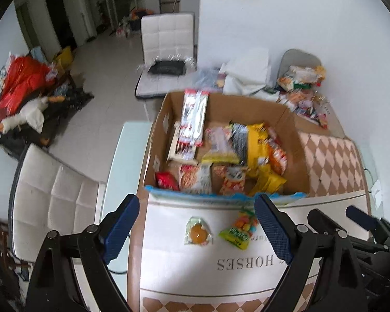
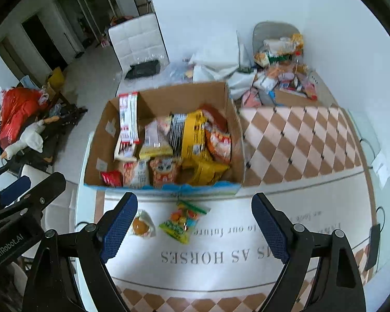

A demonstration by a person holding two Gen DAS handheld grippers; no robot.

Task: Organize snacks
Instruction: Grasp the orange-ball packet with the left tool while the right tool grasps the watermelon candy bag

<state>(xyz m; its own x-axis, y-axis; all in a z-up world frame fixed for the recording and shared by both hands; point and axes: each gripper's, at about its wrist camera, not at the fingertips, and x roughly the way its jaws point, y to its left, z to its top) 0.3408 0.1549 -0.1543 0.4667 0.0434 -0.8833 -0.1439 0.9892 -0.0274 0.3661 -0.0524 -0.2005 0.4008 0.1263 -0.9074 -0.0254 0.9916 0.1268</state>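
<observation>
Two hand-held grippers hover above a cloth-covered counter. The left gripper has its jaws spread wide, holding nothing. Between them on the cloth lies a small clear packet with an orange sweet, near the counter's front edge. Just to its right sits a green and orange candy bag. Behind both, a cardboard box is already crowded with snack packs. The right gripper is also wide apart and empty. More snacks are heaped at the counter's far right corner. Most sorting appears done; these loose items probably remain.
</observation>
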